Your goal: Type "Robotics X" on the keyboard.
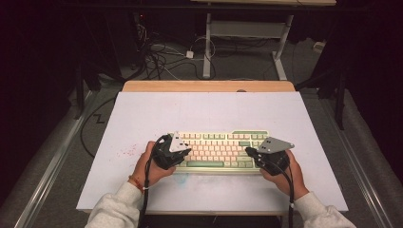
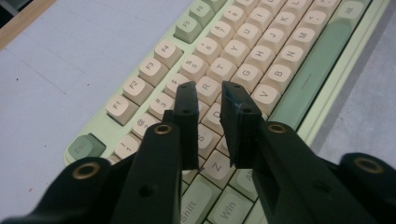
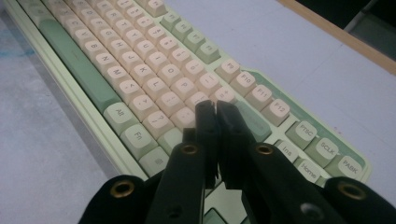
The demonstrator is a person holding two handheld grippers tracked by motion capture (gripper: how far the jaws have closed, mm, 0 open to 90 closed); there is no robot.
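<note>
Nearest to the person, two hands in light grey sleeves come in from the bottom edge of the high view, each one holding a gripper over the keyboard (image 1: 218,151). The left gripper (image 2: 209,95) hangs above the left part of the keys, around the letters E, R and D. Its jaws stand a little apart, with a narrow gap between them, and they hold nothing. The right gripper (image 3: 216,108) is above the right part of the keys, near the bracket keys and the P. Its jaws are almost together, with only a thin slit between them, and nothing is between them.

The keyboard is pale green with cream keycaps and a green space bar. It lies flat on the white table top (image 1: 142,118), near the person's edge and about in the middle from left to right.

I judge that the work is pressing keys with the jaw tips, like typing. From these pictures I cannot tell if any tip is touching a key or which keys are already pressed, so the progress is not clear. Behind the board is a wooden edge (image 1: 209,86), and farther off cables (image 1: 161,54) lie on the floor.
</note>
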